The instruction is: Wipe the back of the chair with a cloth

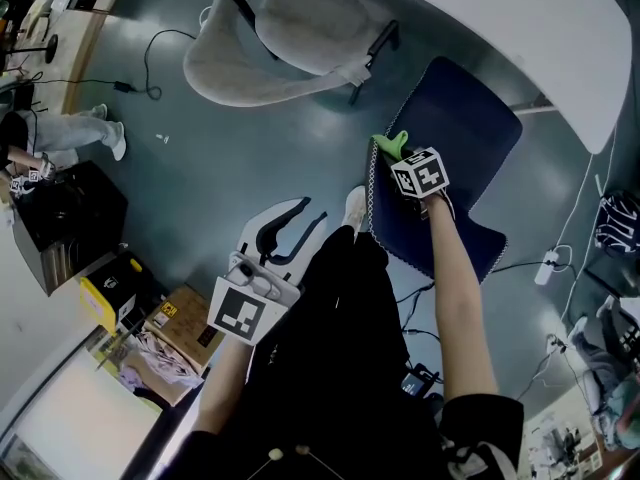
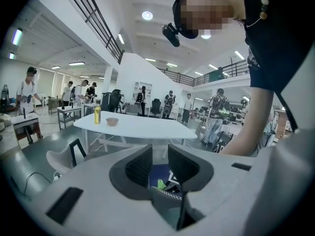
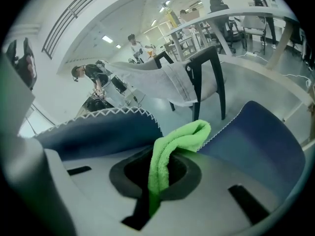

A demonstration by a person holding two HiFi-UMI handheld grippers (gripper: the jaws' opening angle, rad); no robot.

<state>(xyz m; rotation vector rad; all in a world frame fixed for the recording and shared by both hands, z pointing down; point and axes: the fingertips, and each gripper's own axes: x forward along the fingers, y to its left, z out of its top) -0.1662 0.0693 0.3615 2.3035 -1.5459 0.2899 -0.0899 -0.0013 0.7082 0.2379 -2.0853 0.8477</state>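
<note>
The right claw [image 3: 158,173] is clamped on the green cloth [image 3: 174,144], whose free end rests at one end of the chair back's [image 1: 395,218] stitched edge. That edge runs back toward the person. The left claw [image 1: 298,218], jaws apart and empty, hangs well apart from the chair, over the floor [image 1: 200,158].

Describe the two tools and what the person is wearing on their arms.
The left tool has a white body, curved black jaws with ribbed black pads, and a white marker cube printed with black squares. The right tool carries a matching marker cube. The person wears a black short-sleeved top, and the forearms are bare.
</note>
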